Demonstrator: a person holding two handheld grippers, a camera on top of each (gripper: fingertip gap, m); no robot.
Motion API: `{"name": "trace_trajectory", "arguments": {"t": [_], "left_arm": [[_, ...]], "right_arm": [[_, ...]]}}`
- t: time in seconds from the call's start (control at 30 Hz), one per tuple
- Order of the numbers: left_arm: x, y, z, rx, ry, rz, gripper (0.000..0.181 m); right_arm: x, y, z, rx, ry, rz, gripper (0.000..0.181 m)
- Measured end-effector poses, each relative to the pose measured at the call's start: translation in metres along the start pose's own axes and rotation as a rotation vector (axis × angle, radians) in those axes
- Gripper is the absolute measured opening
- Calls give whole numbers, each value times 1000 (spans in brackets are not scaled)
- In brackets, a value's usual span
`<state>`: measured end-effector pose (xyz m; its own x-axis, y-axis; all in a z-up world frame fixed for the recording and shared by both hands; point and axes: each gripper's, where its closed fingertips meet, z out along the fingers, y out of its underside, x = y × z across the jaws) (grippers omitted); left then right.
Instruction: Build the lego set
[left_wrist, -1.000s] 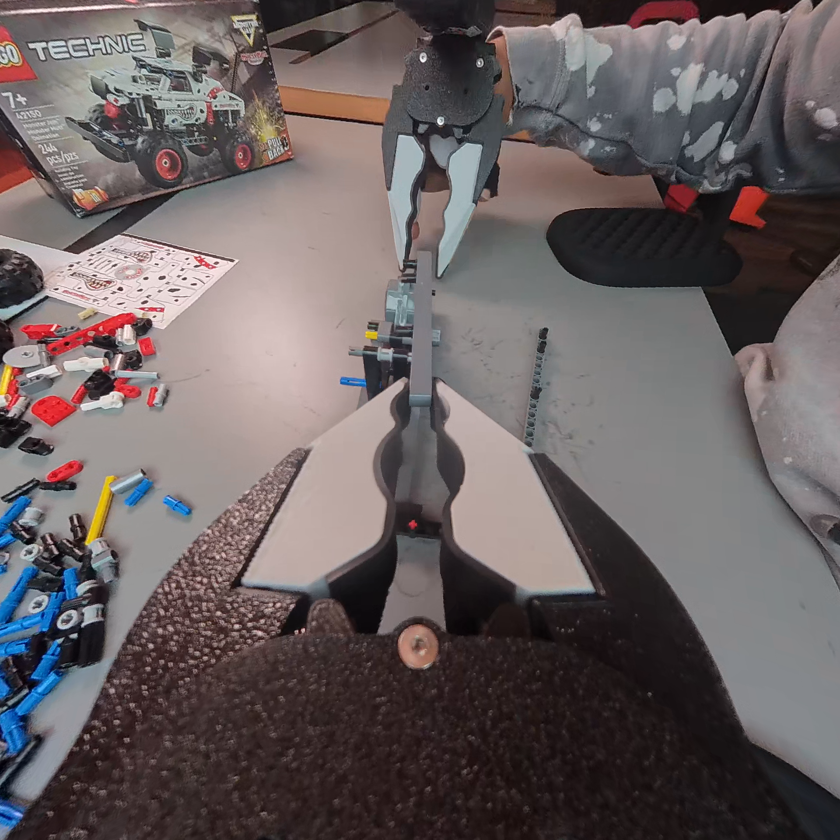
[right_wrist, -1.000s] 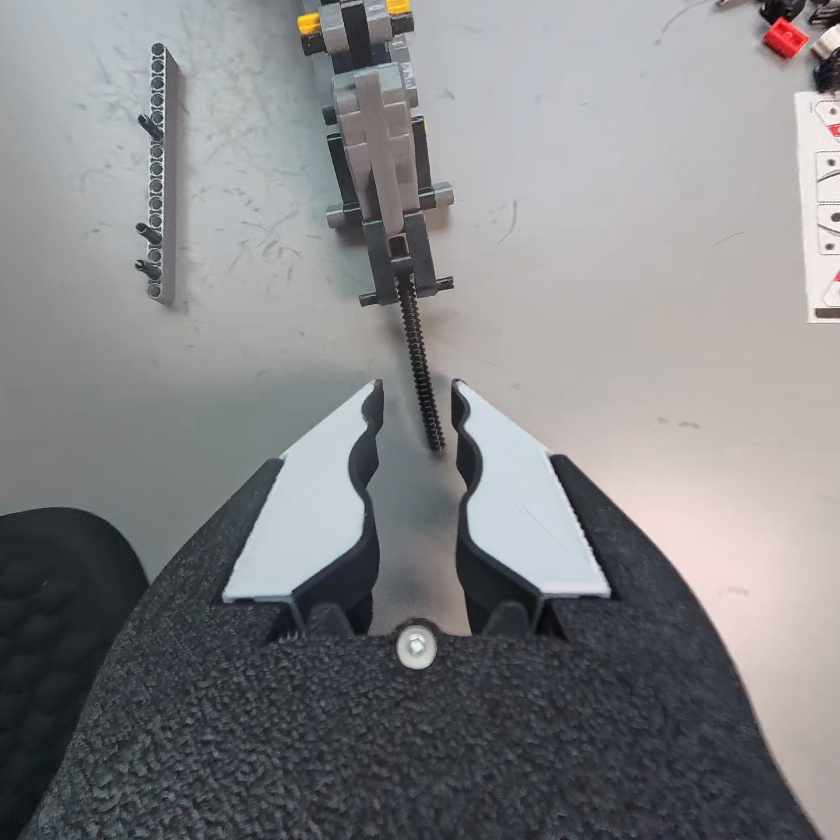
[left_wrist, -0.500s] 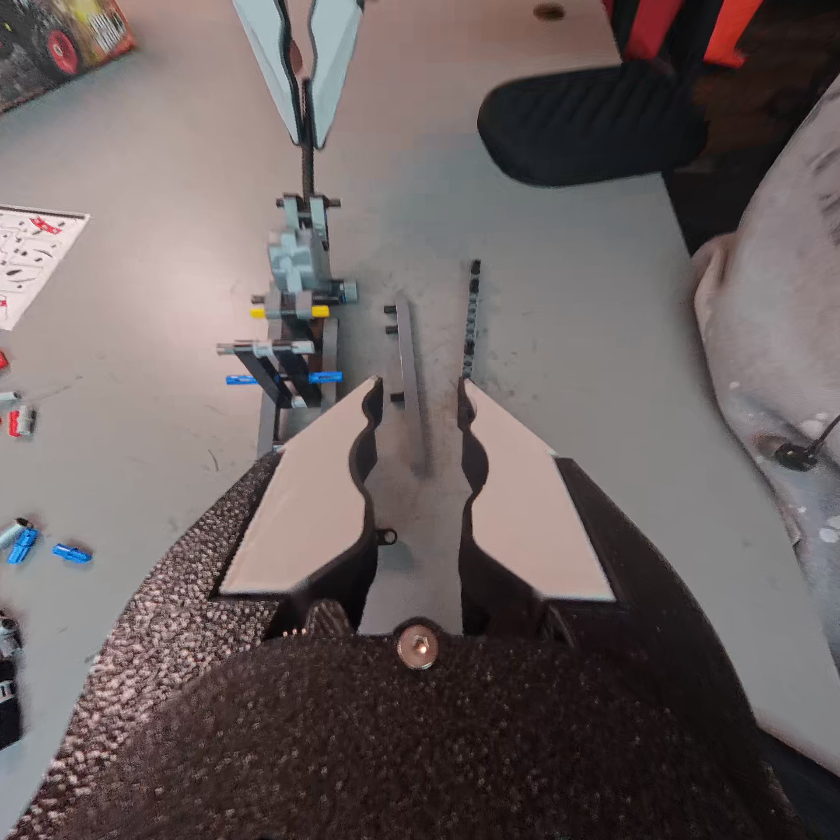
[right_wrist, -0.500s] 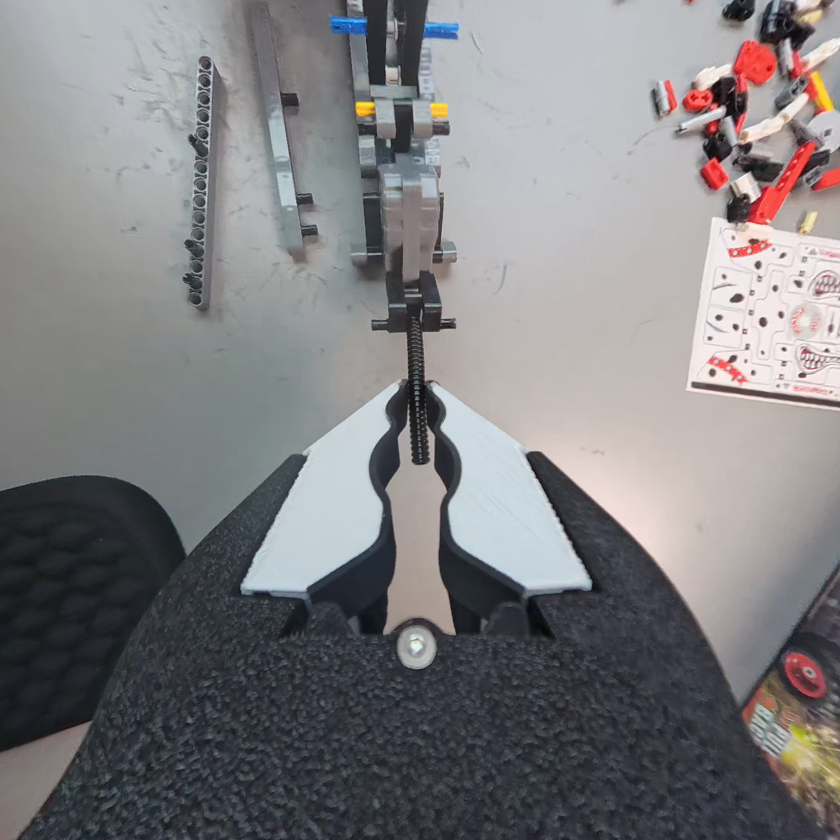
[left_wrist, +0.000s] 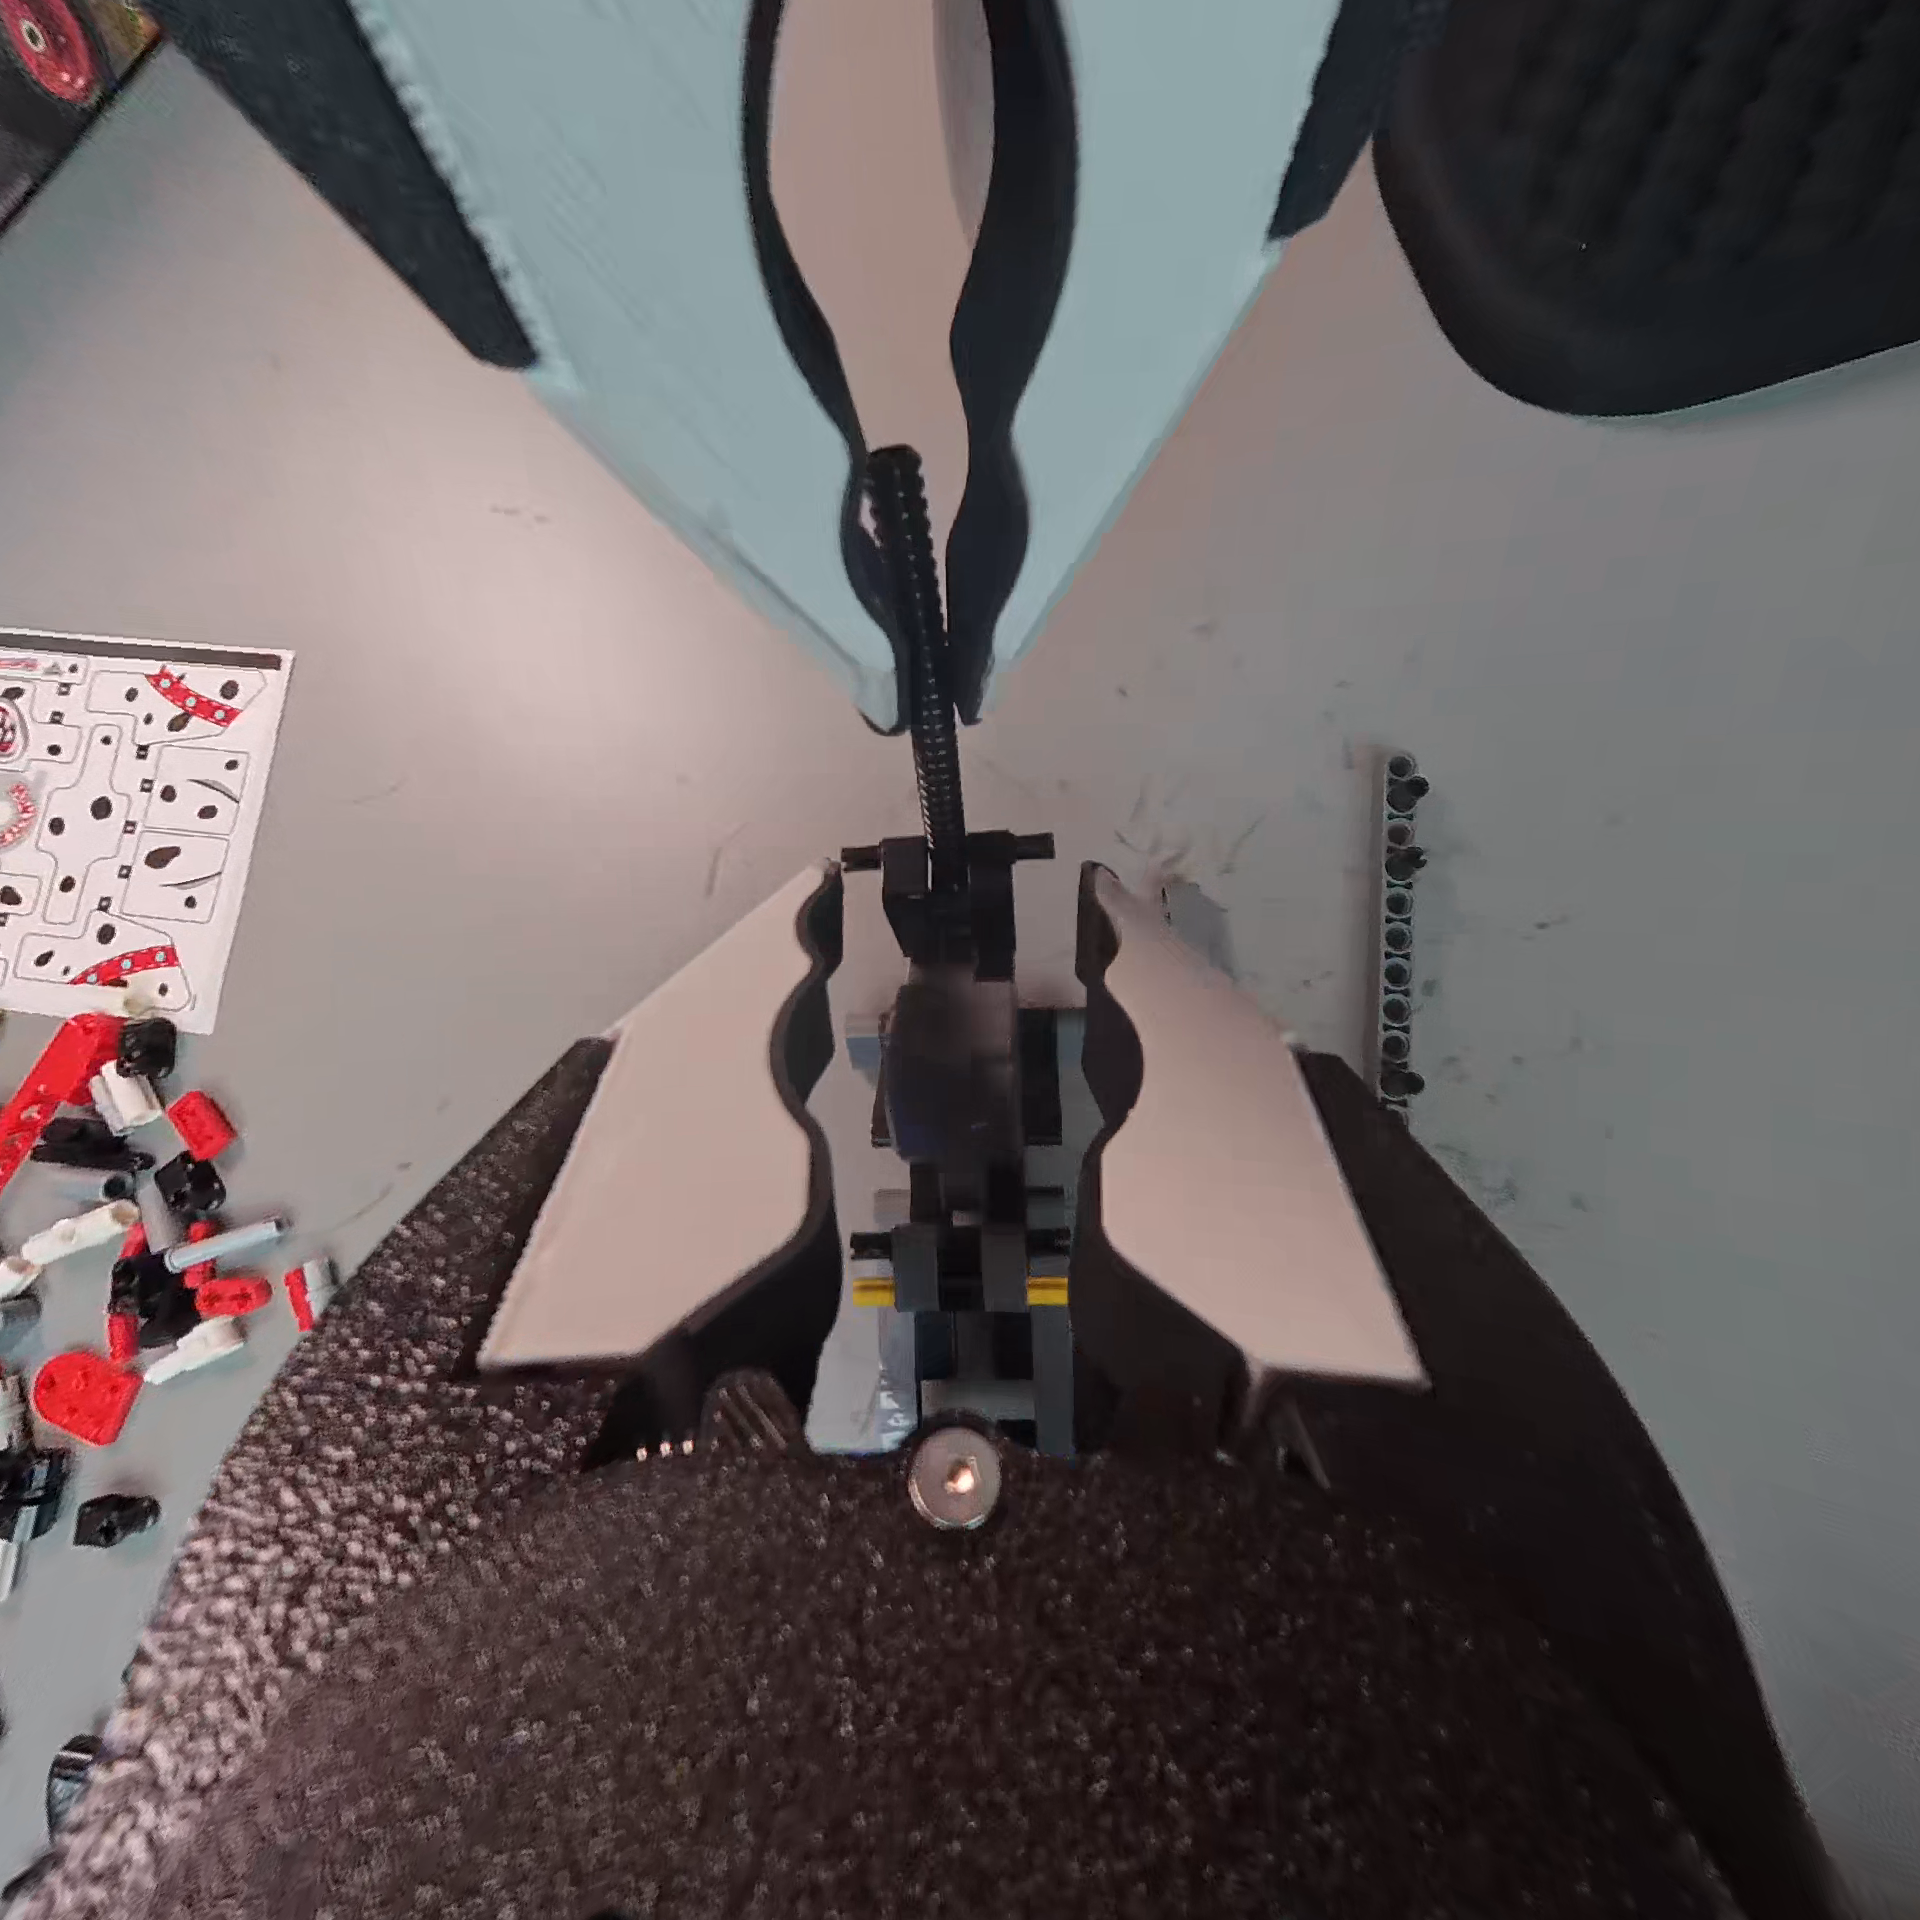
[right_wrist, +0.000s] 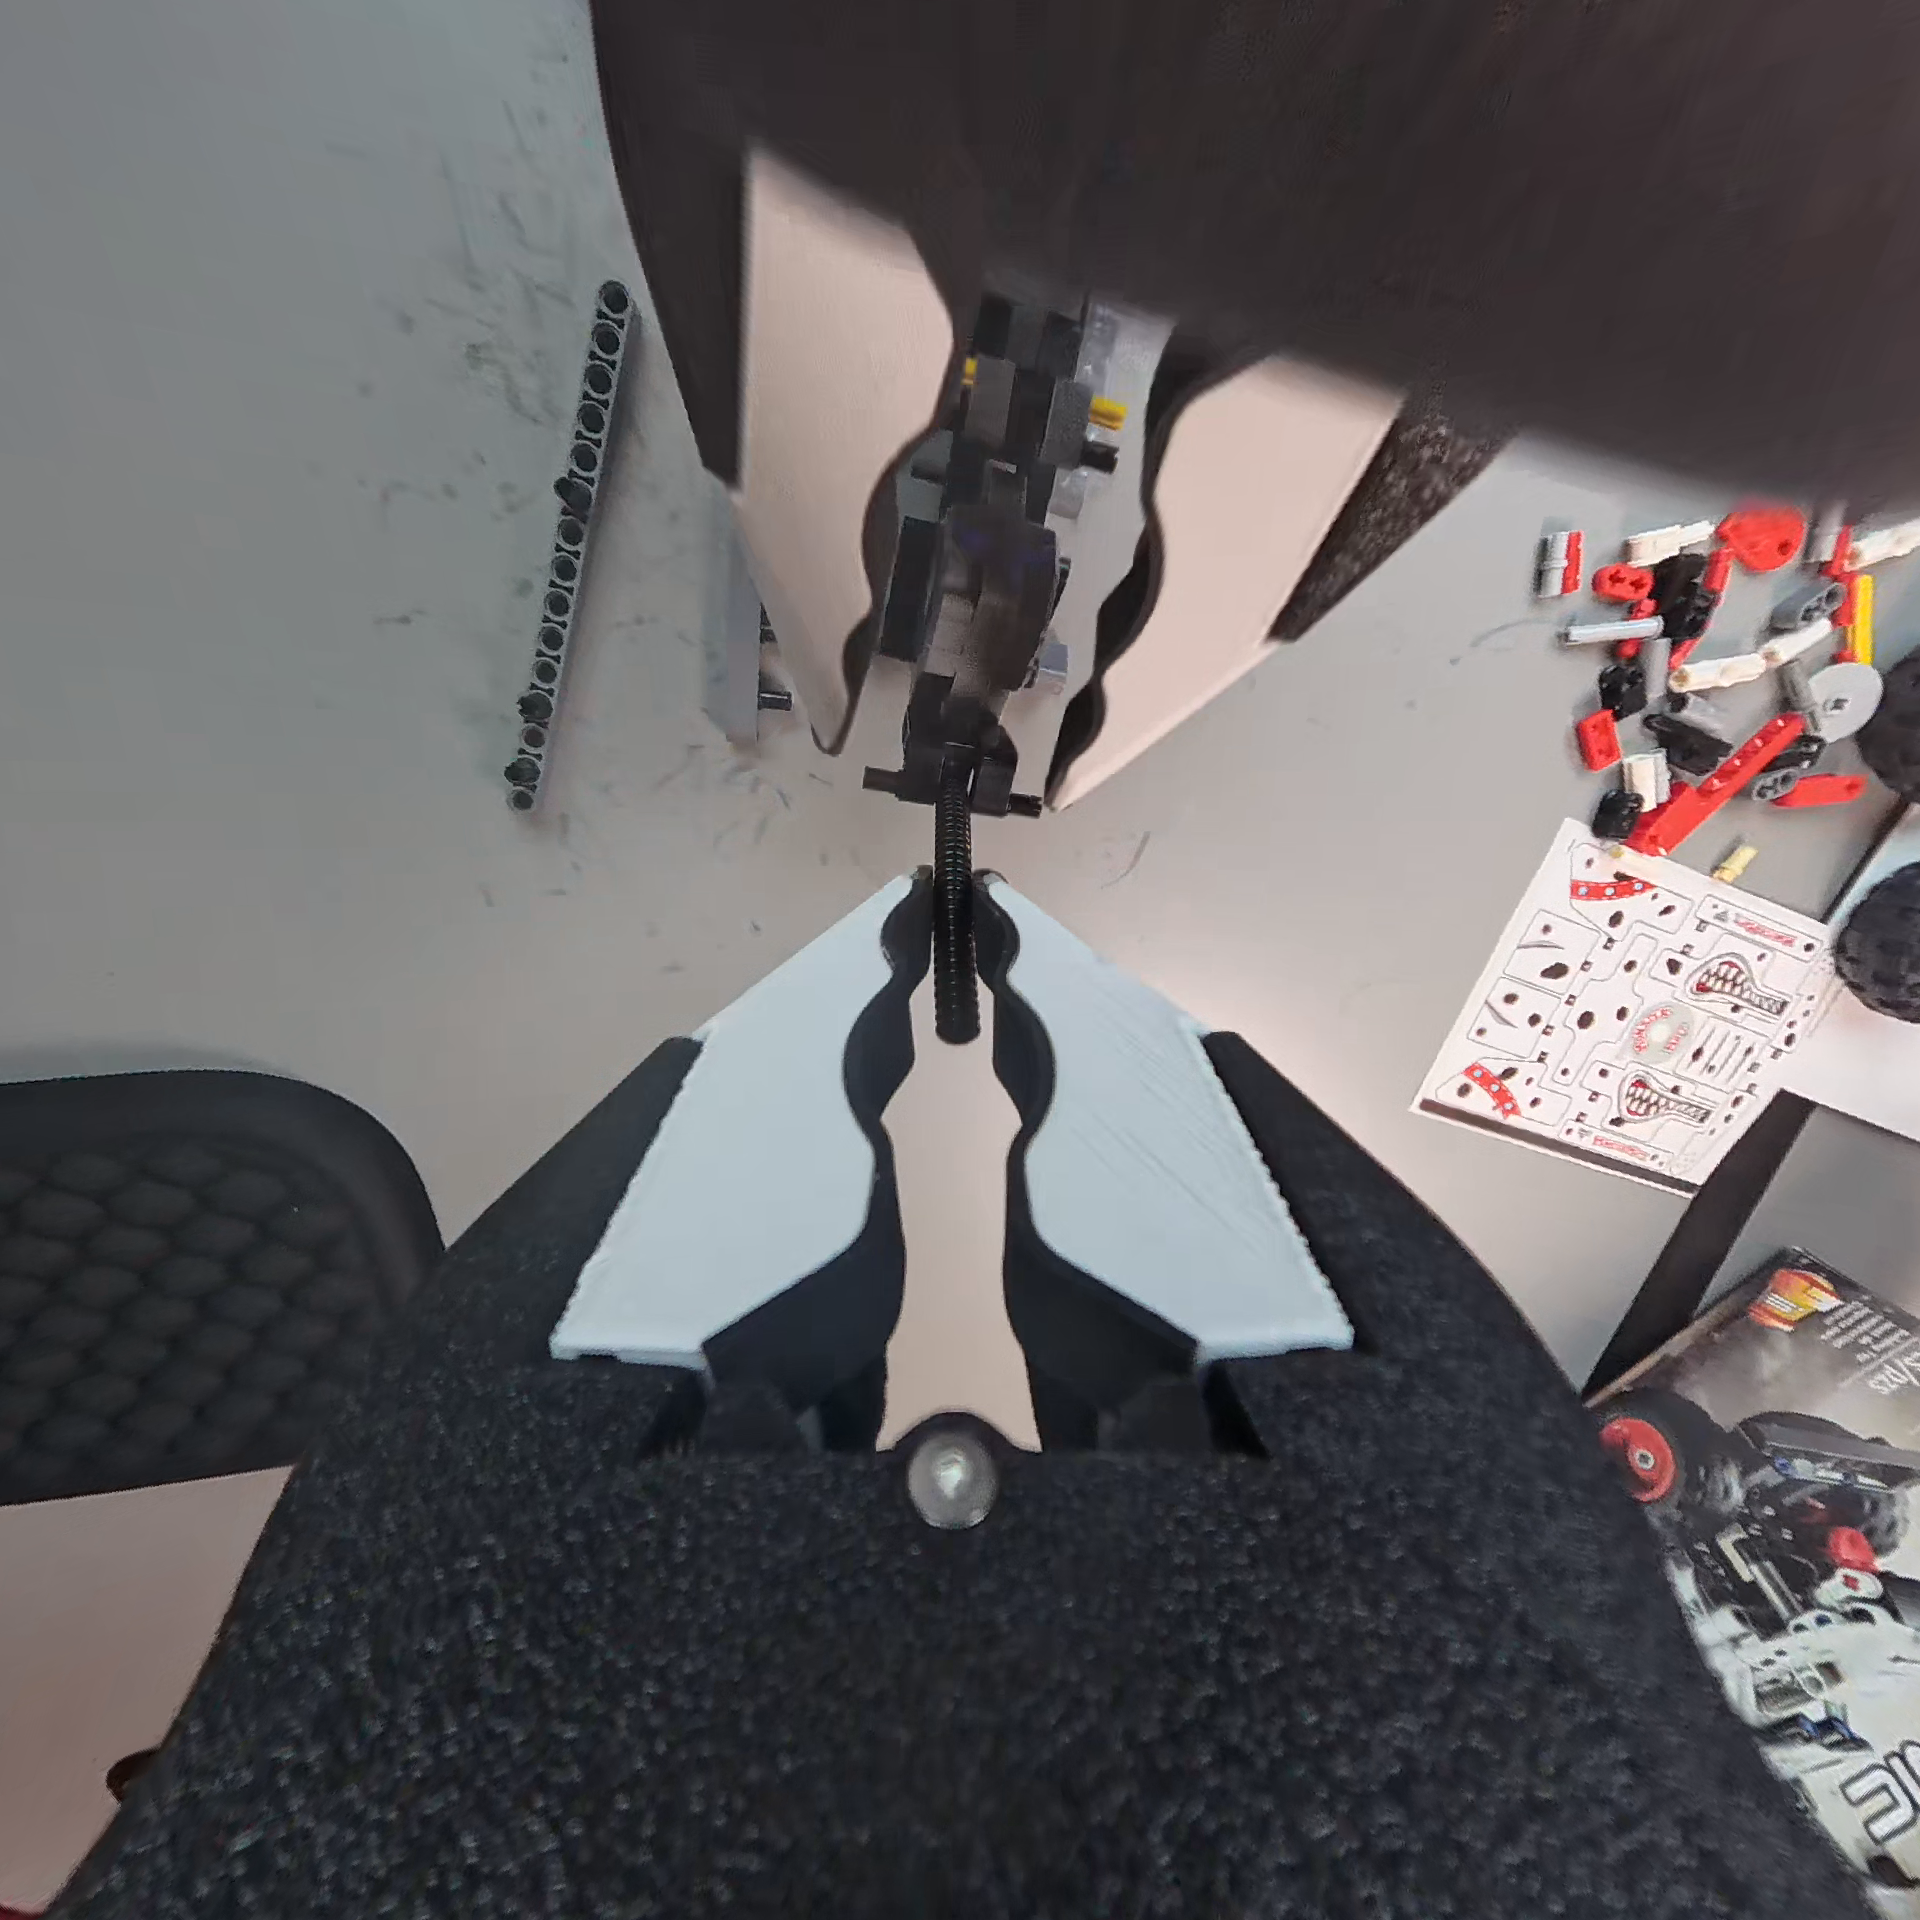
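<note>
The grey and black lego assembly (left_wrist: 951, 1101) with yellow pins has a black ribbed rod (left_wrist: 930, 665) sticking out of its far end. My right gripper (right_wrist: 951, 883) is shut on that rod (right_wrist: 954, 935); it also shows at the top of the left wrist view (left_wrist: 925, 717). My left gripper (left_wrist: 958, 883) is open, and its fingers straddle the assembly from the opposite end. In the right wrist view the assembly (right_wrist: 977, 582) sits between the left gripper's fingers (right_wrist: 810, 436). The picture is blurred, so I cannot tell whether they touch it.
A long dark holed beam (left_wrist: 1401, 935) and a light grey beam (right_wrist: 740, 644) lie beside the assembly. A sticker sheet (left_wrist: 125, 821) and loose red, black and white parts (left_wrist: 114, 1247) lie on the other side. The set's box (right_wrist: 1787, 1507) and a black pad (right_wrist: 187, 1278) are close by. My left and right fingertips are right by each other.
My left gripper let go of the light grey beam, left it on the table and moved over the assembly. My right gripper shut on the ribbed rod. The two grippers came close together.
</note>
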<state>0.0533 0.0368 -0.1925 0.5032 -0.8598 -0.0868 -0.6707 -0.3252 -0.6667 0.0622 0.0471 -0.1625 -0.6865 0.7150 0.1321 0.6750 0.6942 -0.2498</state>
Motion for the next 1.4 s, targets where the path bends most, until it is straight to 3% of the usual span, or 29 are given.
{"name": "trace_trajectory", "arguments": {"t": [0.17, 0.3, 0.37, 0.47, 0.53, 0.6, 0.67, 0.8, 0.9, 1.0, 1.17, 1.27, 1.4], "left_arm": [[-8, -4, 5, 20, -27, -5, 38], [-11, -6, -2, 95, -31, -36, 33], [-12, -7, -7, 125, -44, -21, 33], [-9, -14, -12, 171, -35, -10, 33], [-7, -19, -11, 189, -17, -13, 33], [-5, -22, -9, 189, -15, 0, 33], [-4, -23, -8, 198, -16, 12, 34], [-1, -33, -28, 287, -3, 20, 43], [5, -15, -38, 194, 42, -16, 47], [5, 7, -28, 98, 20, -55, 39], [5, 13, -7, 102, 16, -83, 29], [8, 16, -2, 71, 15, -63, 29], [8, 16, -4, 92, 17, -67, 29]], "right_arm": [[3, -6, -6, 86, 33, 19, 7], [14, -20, -45, 410, 130, 141, 33], [9, -12, -51, 556, 130, 217, 42], [1, 7, -3, 565, 142, 301, 53], [-4, -4, 22, 658, 134, 346, 52], [-3, -15, 26, 755, 146, 380, 33], [-7, -14, 24, 773, 132, 365, 32], [-9, -1, 27, 652, 118, 353, 31], [-12, 9, 30, 546, 112, 333, 31], [-13, 15, 34, 423, 120, 293, 29], [-13, 15, 41, 245, 147, 211, 22], [-15, 9, 42, 239, 132, 181, 22], [-15, 5, 41, 347, 114, 220, 23]]}}
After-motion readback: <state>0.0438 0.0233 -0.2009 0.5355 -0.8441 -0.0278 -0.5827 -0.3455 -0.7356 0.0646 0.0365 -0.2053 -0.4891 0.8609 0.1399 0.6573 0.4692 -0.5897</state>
